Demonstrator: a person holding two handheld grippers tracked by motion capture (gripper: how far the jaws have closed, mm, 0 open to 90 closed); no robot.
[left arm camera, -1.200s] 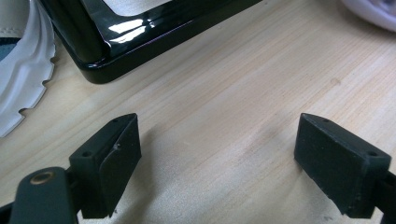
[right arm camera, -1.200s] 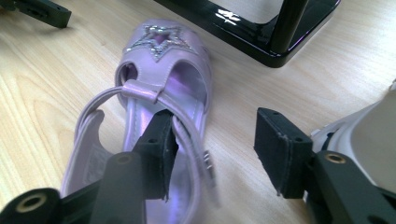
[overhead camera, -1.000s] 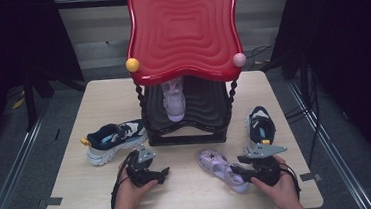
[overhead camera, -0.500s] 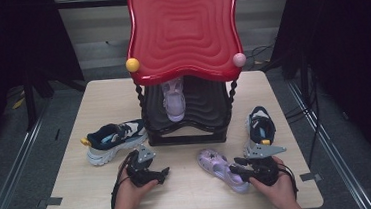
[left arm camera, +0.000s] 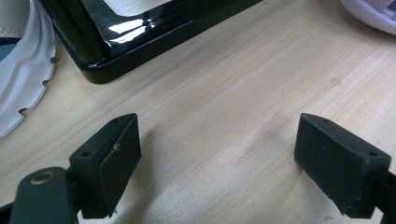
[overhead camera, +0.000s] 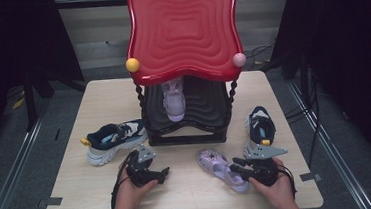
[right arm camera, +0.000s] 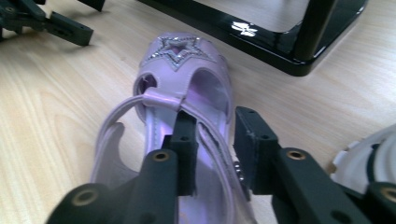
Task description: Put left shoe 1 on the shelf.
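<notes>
Right now the right hand-held gripper (overhead camera: 240,169) sits at the near right of the worktop (overhead camera: 191,199), over the heel end of a lilac sandal (overhead camera: 219,168) that lies flat on the wood with its star-decorated toe pointing far and left, toward the black base of the shoe rack (overhead camera: 191,134). In the right gripper view the right hand-held gripper (right arm camera: 215,144) has one jaw inside the shoe and the other outside its side wall, with the sandal (right arm camera: 180,74) strap and side wall running between them; the jaws have just been closing, and a narrow gap remains beside the strap, so I cannot tell whether the pads press on it yet.

Meanwhile the left hand-held gripper (overhead camera: 161,172) rests at the near left-centre of the worktop, its jaws pointing right toward the sandal. In the left gripper view the left hand-held gripper (left arm camera: 217,158) stands wide open over bare wood, nothing between the jaws.

A matching lilac sandal (overhead camera: 174,103) stands on the rack's lower tier under the red wavy top (overhead camera: 183,29). A navy and white sneaker (overhead camera: 113,140) lies to the left of the rack, and a second such sneaker (overhead camera: 261,126) lies to its right, just far of the right hand (overhead camera: 278,187).
</notes>
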